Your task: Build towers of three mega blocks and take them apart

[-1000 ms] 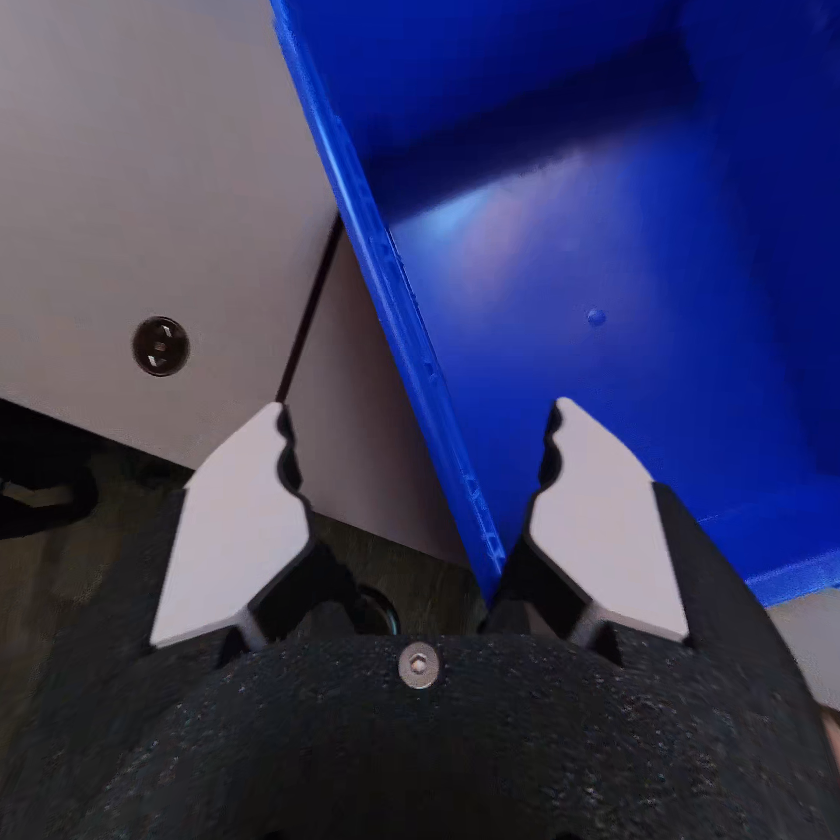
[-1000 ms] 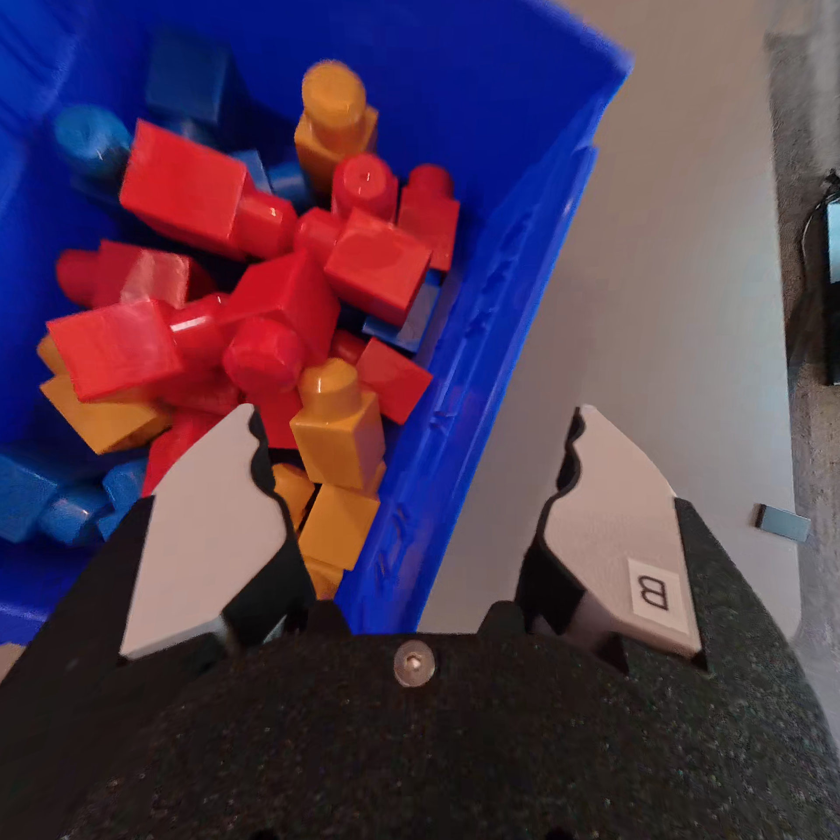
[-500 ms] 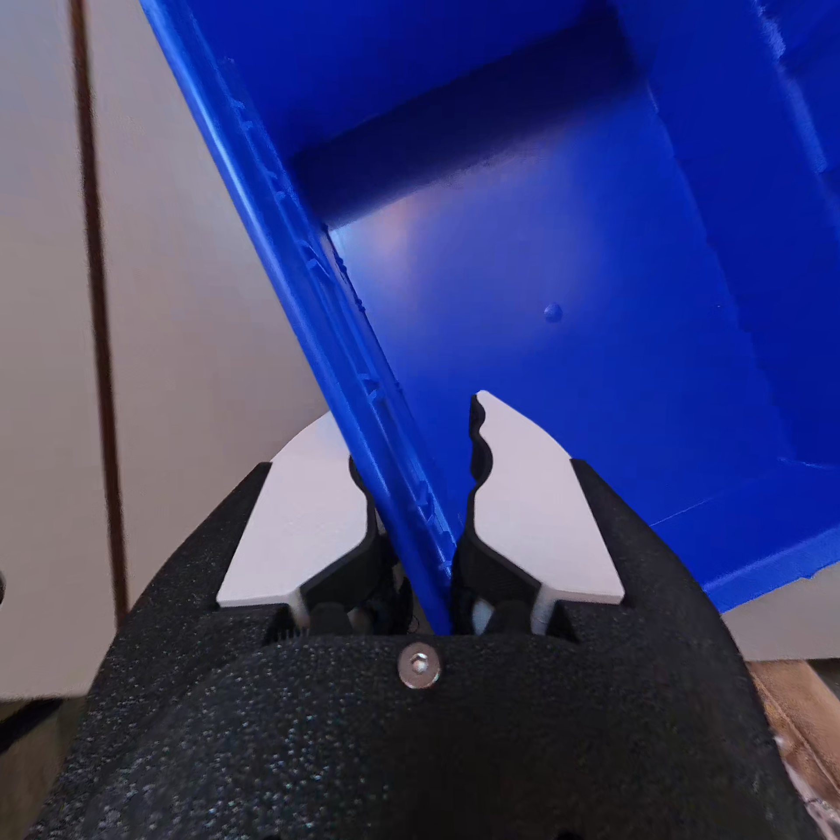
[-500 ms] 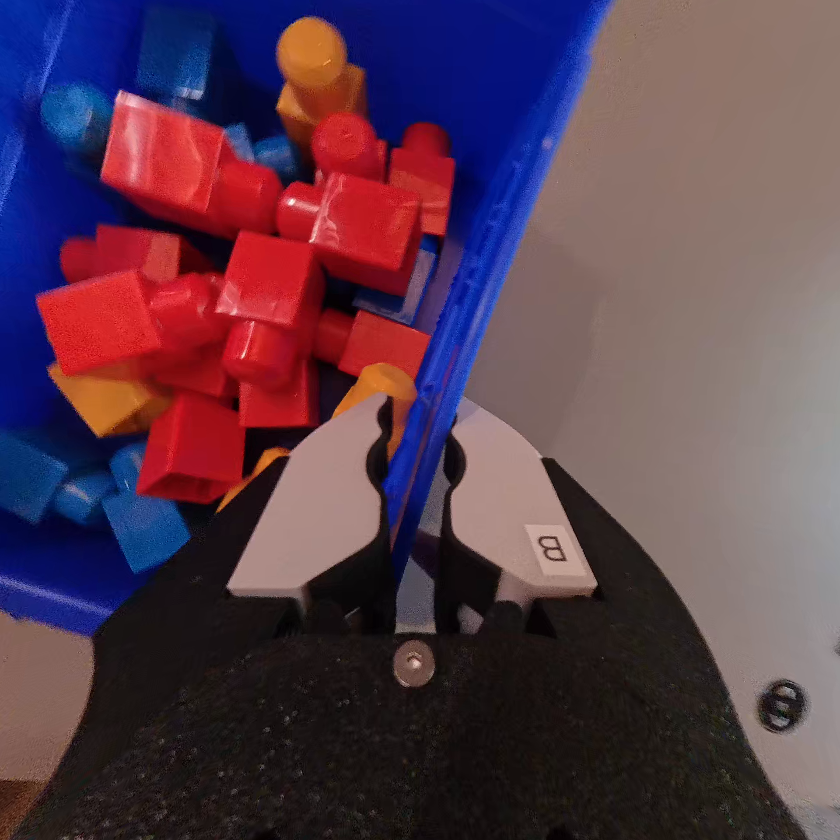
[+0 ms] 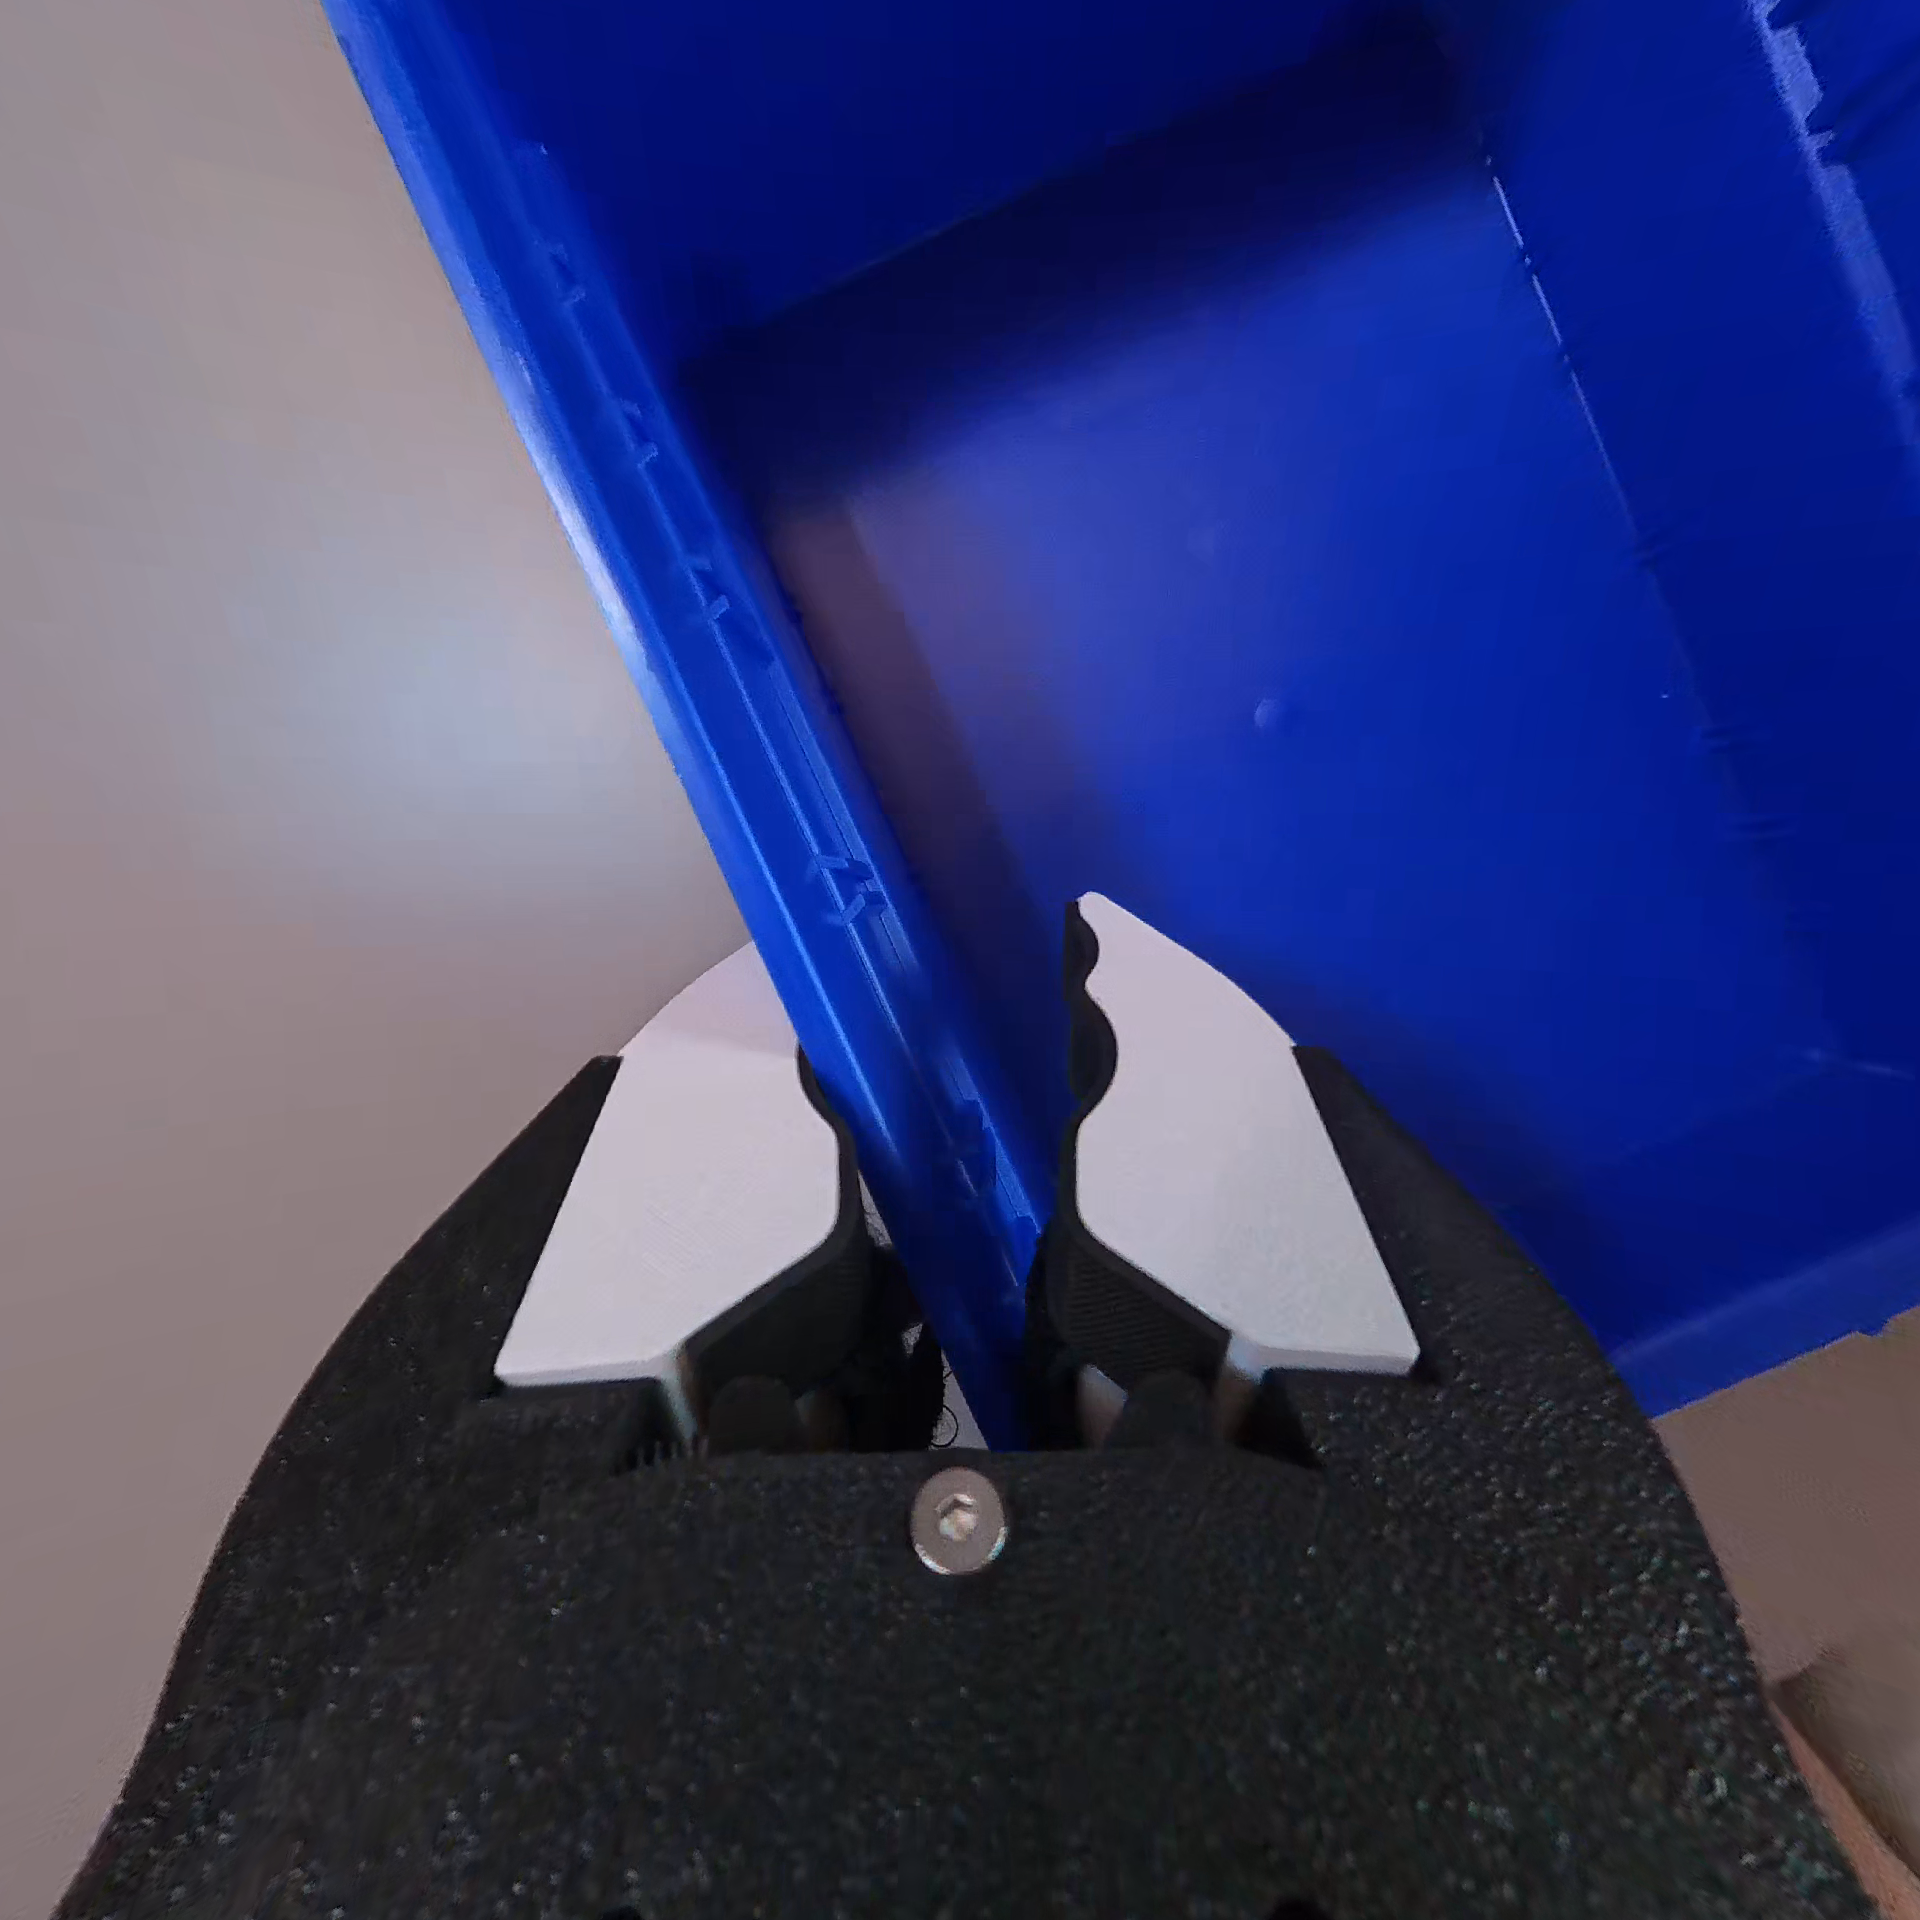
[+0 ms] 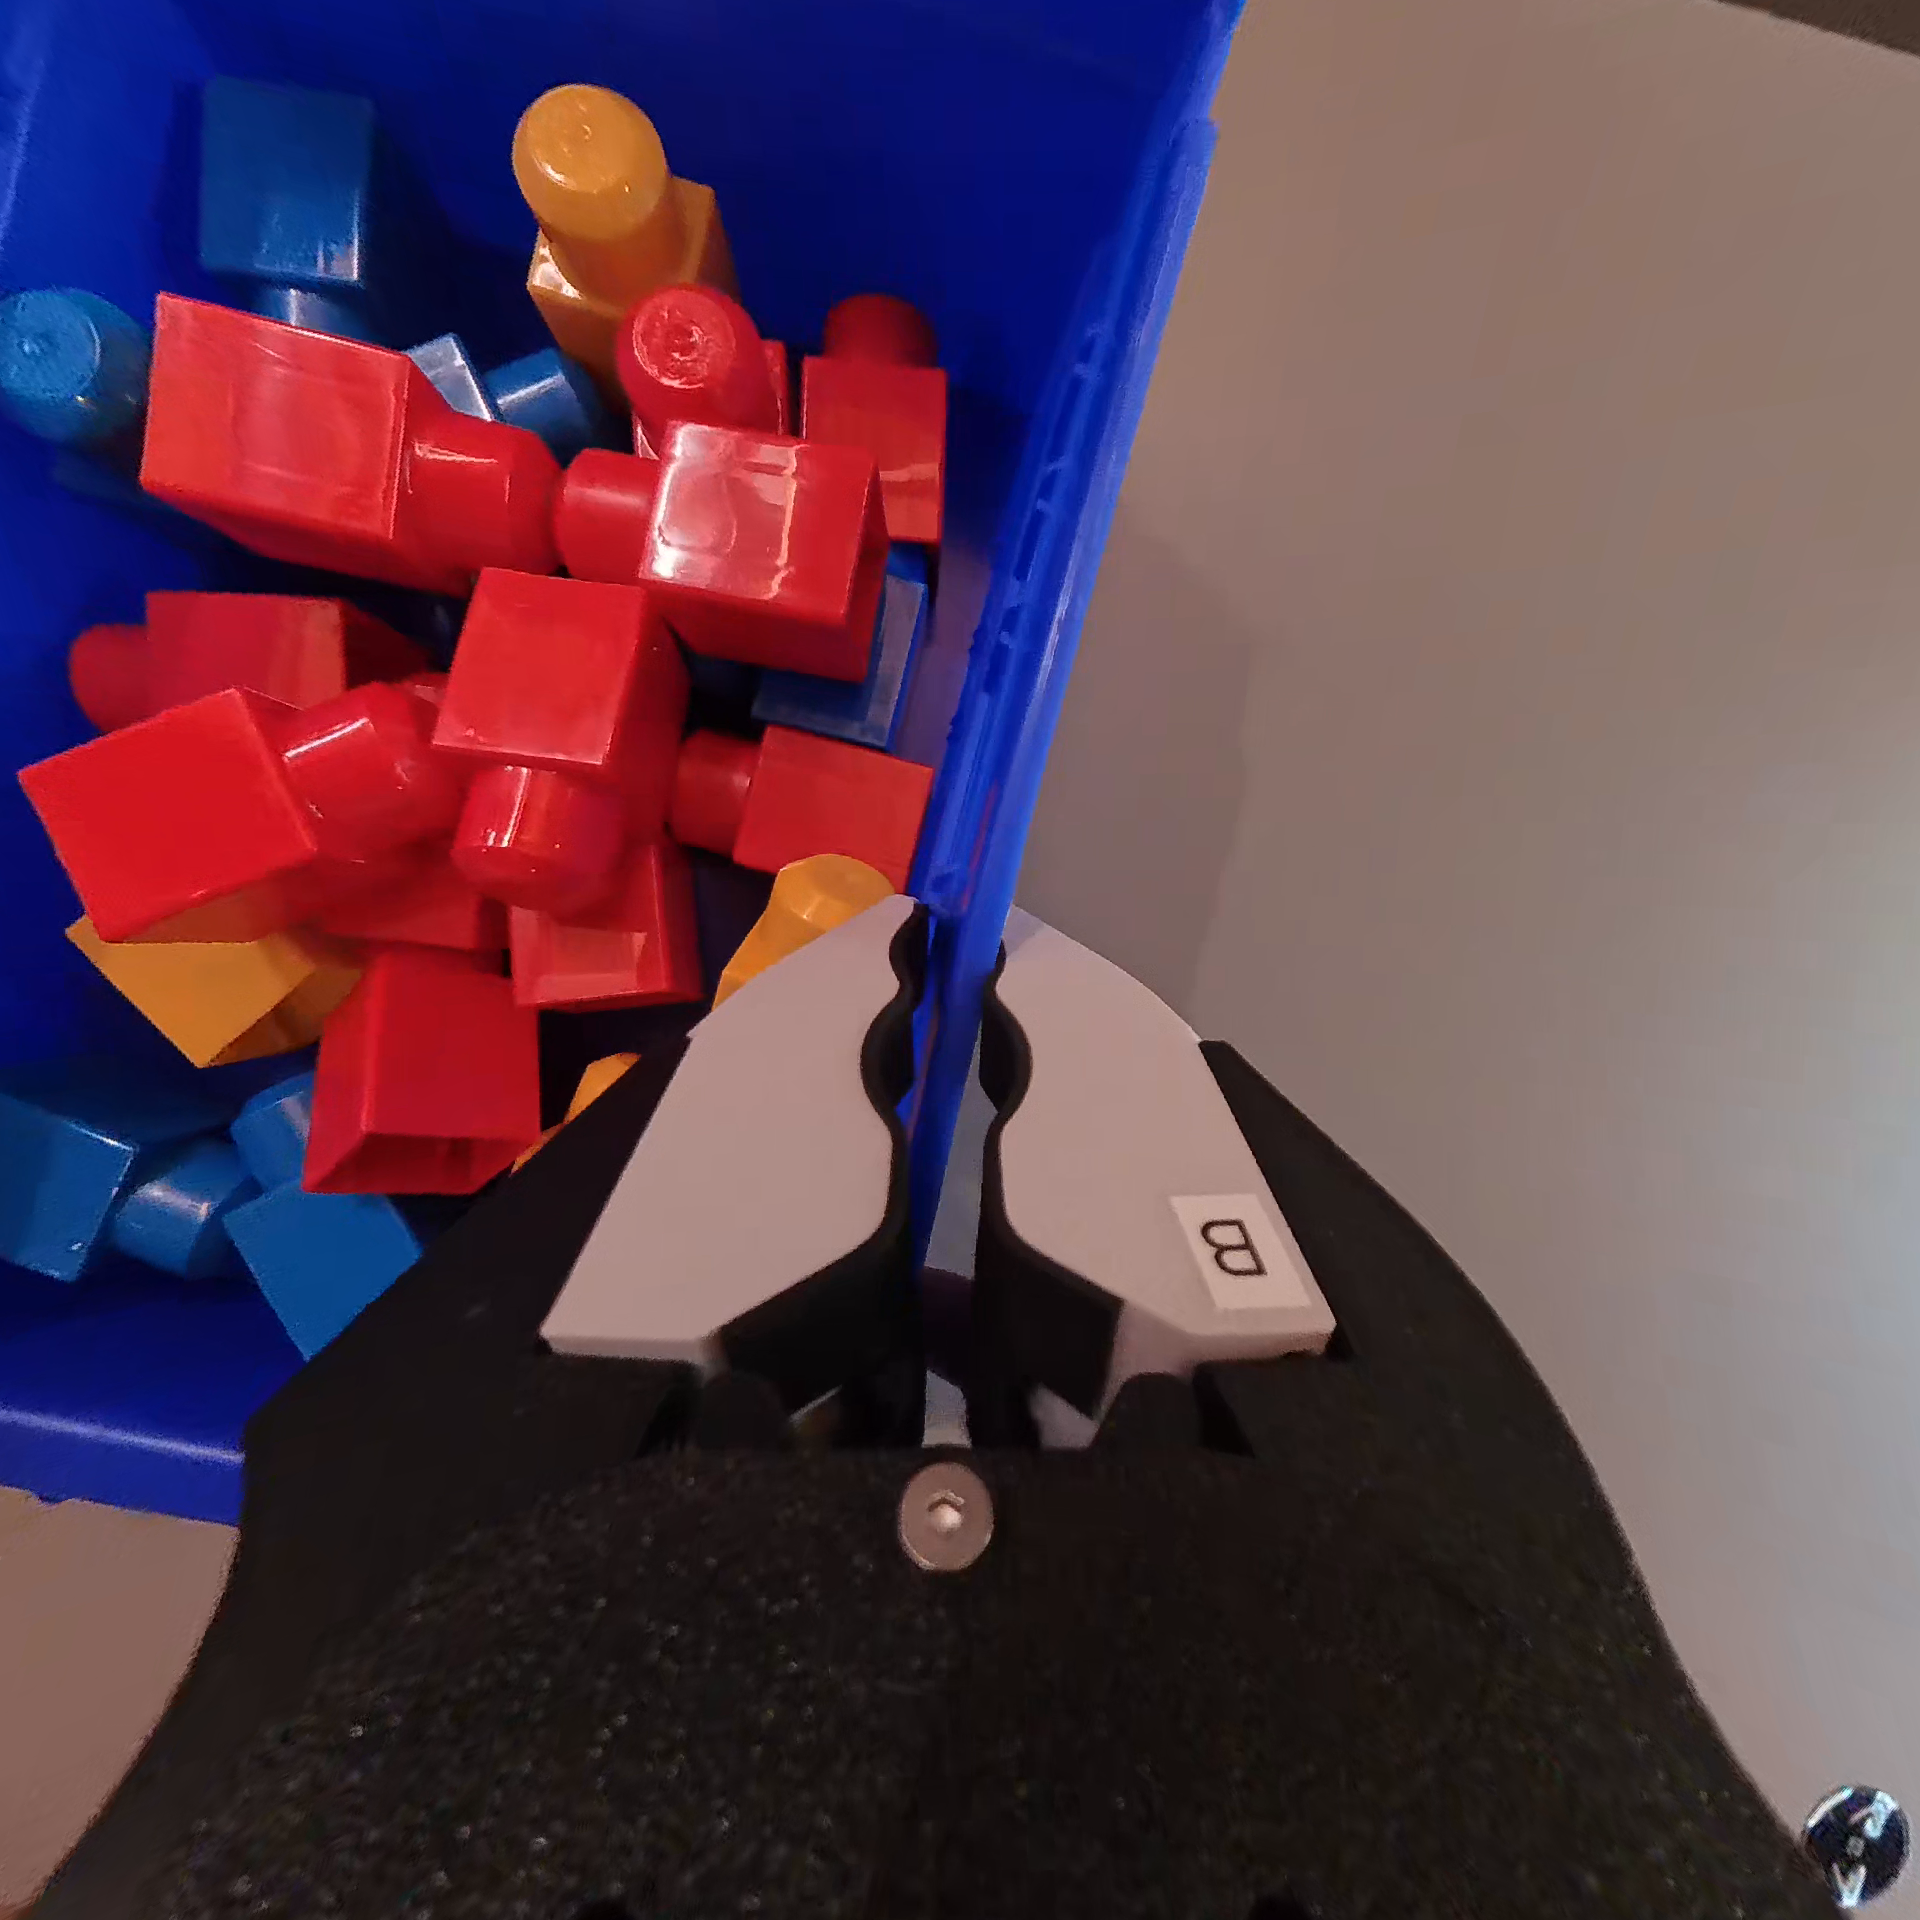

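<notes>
Left wrist view: at far left is a bare pale grey table (image 5: 260, 727). A blue plastic bin (image 5: 1351, 623) fills the centre and right, its inside floor bare on this side. The bin's left wall runs down the middle into the left gripper (image 5: 935, 1039). The two grey fingers (image 5: 1195, 1143) are drawn in on that wall, one outside and one inside the bin, with their black pads against the plastic near the base of the jaws.

Right wrist view: on the left, the same kind of blue bin (image 6: 1081, 520) holds a loose pile of mega blocks (image 6: 540, 644) in red, orange and blue, lying at all angles. None are stacked upright into a tower. The pile sits just left of and beyond the right gripper (image 6: 951, 935). An orange block (image 6: 800, 914) lies right beside the left fingertip. This gripper is clamped on the bin's right wall, pads pressed on both faces. Further right is the grey table (image 6: 1558, 727), and a small round fitting (image 6: 1860, 1844) in the bottom right corner.
</notes>
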The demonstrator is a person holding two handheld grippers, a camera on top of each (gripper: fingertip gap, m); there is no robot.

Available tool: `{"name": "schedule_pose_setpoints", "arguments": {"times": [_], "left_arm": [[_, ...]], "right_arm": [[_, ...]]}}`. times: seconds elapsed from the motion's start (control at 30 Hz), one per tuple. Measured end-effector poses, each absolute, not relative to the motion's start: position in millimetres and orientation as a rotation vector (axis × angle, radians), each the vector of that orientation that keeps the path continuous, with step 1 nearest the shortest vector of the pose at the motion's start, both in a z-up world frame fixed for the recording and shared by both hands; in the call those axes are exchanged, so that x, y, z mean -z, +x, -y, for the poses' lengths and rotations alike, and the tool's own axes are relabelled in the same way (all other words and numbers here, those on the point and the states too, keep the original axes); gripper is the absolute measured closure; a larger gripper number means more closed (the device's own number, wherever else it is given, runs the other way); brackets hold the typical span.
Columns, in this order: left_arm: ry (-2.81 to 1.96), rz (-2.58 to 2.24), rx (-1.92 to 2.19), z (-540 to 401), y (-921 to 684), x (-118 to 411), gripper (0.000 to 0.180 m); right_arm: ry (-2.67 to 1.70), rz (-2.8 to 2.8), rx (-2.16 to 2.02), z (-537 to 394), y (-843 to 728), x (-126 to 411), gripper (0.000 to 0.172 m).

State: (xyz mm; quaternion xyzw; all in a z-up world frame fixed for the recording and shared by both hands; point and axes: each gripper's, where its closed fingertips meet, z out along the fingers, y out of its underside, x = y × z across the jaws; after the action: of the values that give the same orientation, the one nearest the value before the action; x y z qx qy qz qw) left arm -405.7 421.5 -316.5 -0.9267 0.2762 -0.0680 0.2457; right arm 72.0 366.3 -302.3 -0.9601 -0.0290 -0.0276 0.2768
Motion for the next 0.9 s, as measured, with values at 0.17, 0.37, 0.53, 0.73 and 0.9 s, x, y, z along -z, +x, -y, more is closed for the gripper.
{"name": "schedule_pose_setpoints", "arguments": {"times": [0.17, 0.37, 0.53, 0.73, 0.9], "left_arm": [[-2.525, -0.754, 0.208, -446, -381, 317, 0.143], [-2.529, -0.716, 0.212, -460, -371, 318, 0.143], [-2.522, -0.698, 0.230, -463, -369, 317, 0.143], [-2.498, -0.675, 0.251, -466, -367, 315, 0.128], [-2.185, -0.575, 0.301, -475, -364, 262, 0.059]], "right_arm": [[-2.575, 0.131, 0.045, -390, 69, 303, 0.163], [-2.571, 0.150, 0.034, -411, 69, 303, 0.163], [-2.564, 0.164, 0.040, -413, 69, 303, 0.163], [-2.548, 0.179, 0.072, -415, 70, 302, 0.161], [-2.270, 0.148, 0.001, -422, 64, 257, 0.107]]}}
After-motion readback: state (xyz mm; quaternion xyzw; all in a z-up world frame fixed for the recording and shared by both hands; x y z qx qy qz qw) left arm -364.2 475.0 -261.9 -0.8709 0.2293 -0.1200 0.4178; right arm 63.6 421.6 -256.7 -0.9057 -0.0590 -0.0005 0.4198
